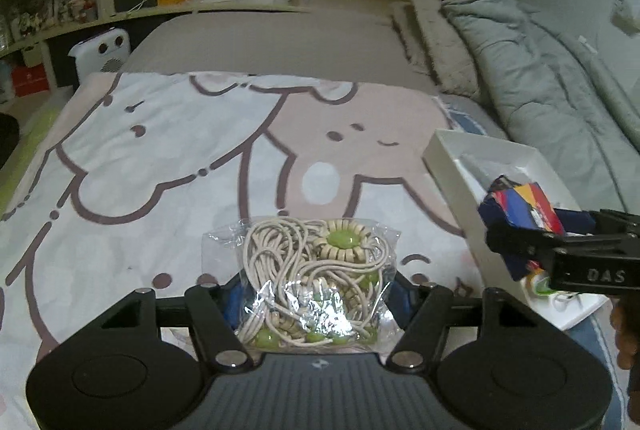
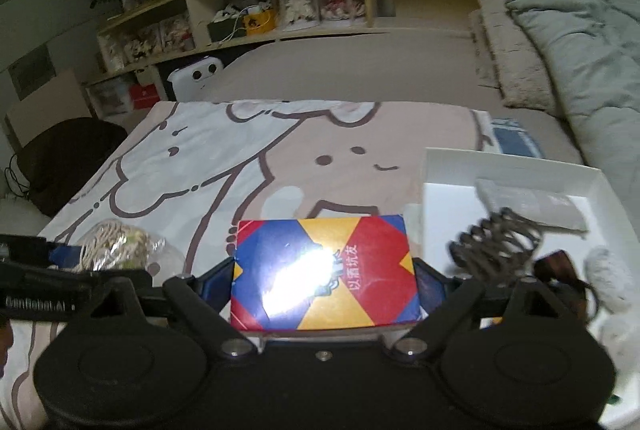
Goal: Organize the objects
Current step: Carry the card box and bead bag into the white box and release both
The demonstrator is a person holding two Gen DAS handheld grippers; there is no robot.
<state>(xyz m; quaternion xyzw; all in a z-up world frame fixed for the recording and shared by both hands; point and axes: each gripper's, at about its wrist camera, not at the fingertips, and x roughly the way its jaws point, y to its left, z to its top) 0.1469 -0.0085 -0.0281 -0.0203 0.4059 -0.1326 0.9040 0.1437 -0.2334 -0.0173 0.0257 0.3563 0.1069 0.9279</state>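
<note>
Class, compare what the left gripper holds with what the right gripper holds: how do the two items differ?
The bag is clear, crinkly plastic showing cream cords and green beads; the box is stiff, opaque card in red, blue and yellow. The bag looks soft and lumpy; the box is flat and rectangular. Both sit clamped between fingers, above the blanket.

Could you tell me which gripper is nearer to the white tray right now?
Right. The right gripper, shut on the colourful box, sits at the white tray edge; the left gripper, holding the bagged cord necklace, is further left.
</note>
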